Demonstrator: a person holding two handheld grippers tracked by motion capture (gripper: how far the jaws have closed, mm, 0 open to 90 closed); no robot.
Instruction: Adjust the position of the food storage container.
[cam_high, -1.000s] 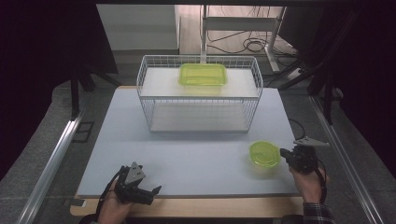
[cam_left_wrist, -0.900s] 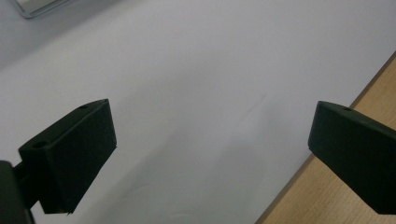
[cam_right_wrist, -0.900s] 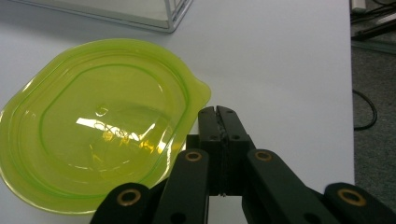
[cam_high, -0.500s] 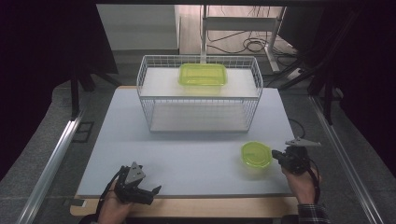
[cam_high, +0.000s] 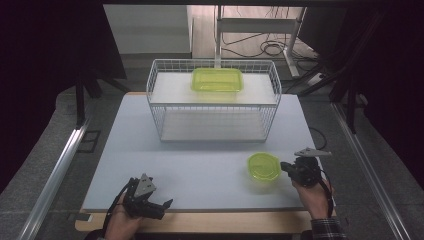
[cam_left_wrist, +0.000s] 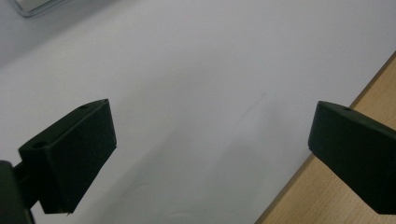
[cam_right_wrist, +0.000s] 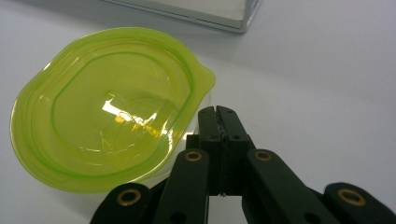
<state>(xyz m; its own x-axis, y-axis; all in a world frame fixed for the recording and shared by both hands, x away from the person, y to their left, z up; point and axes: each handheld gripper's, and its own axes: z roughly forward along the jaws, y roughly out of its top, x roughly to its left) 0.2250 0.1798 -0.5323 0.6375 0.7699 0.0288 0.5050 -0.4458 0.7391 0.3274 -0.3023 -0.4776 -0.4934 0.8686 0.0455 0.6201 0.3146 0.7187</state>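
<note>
Right gripper view showed the right hand-held gripper (cam_right_wrist: 215, 112) with its jaws pressed together, their tips touching the edge of the round green container (cam_right_wrist: 105, 105) just below its pour tab. Whether a thin bit of the rim was pinched between the pads could not be told; it read more as a shut gripper nudging the rim. In the high view the container (cam_high: 263, 166) sat on the white tabletop (cam_high: 200, 165), to the right of centre and well in front of the wire basket (cam_high: 214, 100), which carried a rectangular green container (cam_high: 217, 80) on its shelf. The left hand-held gripper (cam_high: 150, 202) rested near the front edge, its jaws wide apart over bare tabletop with nothing between them.

Judged from this, the step in hand was sliding the round container sideways across the tabletop. To do it well, the push should stay low against the wall rather than on the flexible lip, and run through the container's middle so it would not spin away. A light, slow, level push seemed wise, since a light plastic tub can skid or tip.
</note>
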